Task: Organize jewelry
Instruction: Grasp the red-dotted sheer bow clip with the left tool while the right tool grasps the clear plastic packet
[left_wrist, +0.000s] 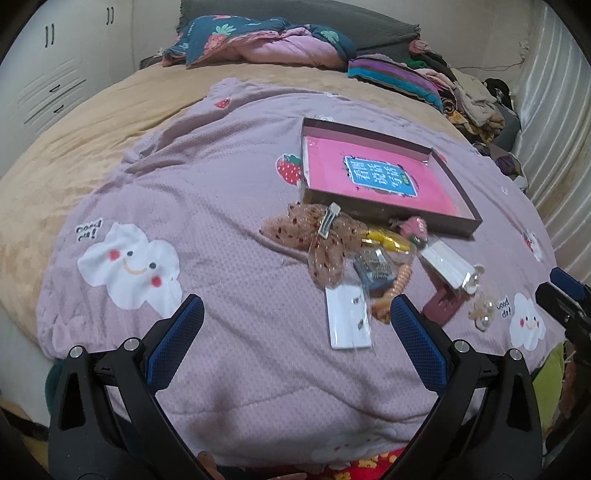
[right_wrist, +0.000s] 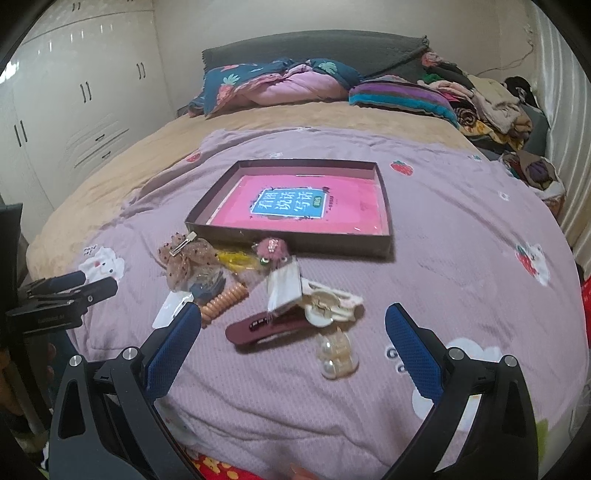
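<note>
1. White wardrobe (right_wrist: 74, 110) doors with dark handles fill the room's left wall.
2. A bed spreads across the middle, covered by a tan blanket (right_wrist: 122, 162) and, over it, a lilac quilt (right_wrist: 461, 258) printed with smiling clouds and strawberries.
3. The left gripper (left_wrist: 295, 317) hovers low over the quilt, jaws wide apart and holding nothing.
4. The jewelry pile (right_wrist: 258, 291) lies on the quilt: a dotted mesh bow (right_wrist: 184, 258), an orange coil tie (right_wrist: 225, 301), a maroon clip (right_wrist: 266, 328), a pearl clip (right_wrist: 338, 356).
5. Just behind the pile sits a shallow brown tray (right_wrist: 295, 242) with a pink book (right_wrist: 306, 206) inside.
6. The right gripper (right_wrist: 291, 321) hangs near the maroon clip, jaws spread wide, empty.
7. At the headboard lie bunched bedding (right_wrist: 277, 85) and a striped pillow (right_wrist: 399, 98).
8. Clothes (right_wrist: 491, 107) are heaped at far right beside a pale curtain (right_wrist: 569, 147).
</note>
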